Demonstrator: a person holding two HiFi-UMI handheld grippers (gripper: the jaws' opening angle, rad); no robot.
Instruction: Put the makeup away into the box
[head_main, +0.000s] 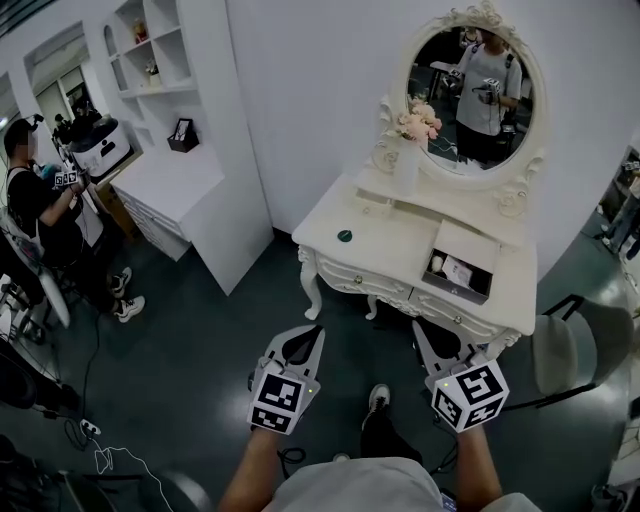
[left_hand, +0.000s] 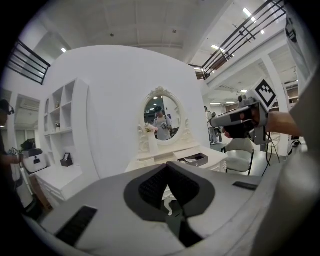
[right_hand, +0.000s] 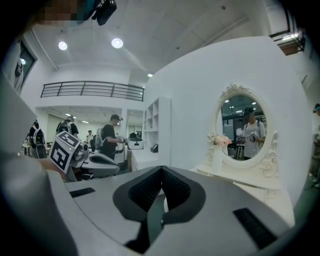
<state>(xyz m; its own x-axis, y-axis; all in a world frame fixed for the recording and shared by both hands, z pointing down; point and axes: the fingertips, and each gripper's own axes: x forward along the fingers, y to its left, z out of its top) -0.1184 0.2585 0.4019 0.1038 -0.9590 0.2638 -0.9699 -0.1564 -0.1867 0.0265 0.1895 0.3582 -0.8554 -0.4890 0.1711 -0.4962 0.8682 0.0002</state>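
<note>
Both grippers hang low before the person, well short of the counter. The left gripper and right gripper have their jaws closed on nothing. An open box sits on the counter's right part (pale contents, unclear), and a small green disc lies well left of it.

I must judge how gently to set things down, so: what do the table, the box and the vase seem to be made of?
Table: probably painted wood with a matte white finish; the carved drawer fronts and curved legs suggest it.
Box: dark, straight, rigid-looking walls, perhaps plastic or card; it is too small to tell.
Vase: smooth plain white, possibly ceramic; the look leaves it open.
</note>
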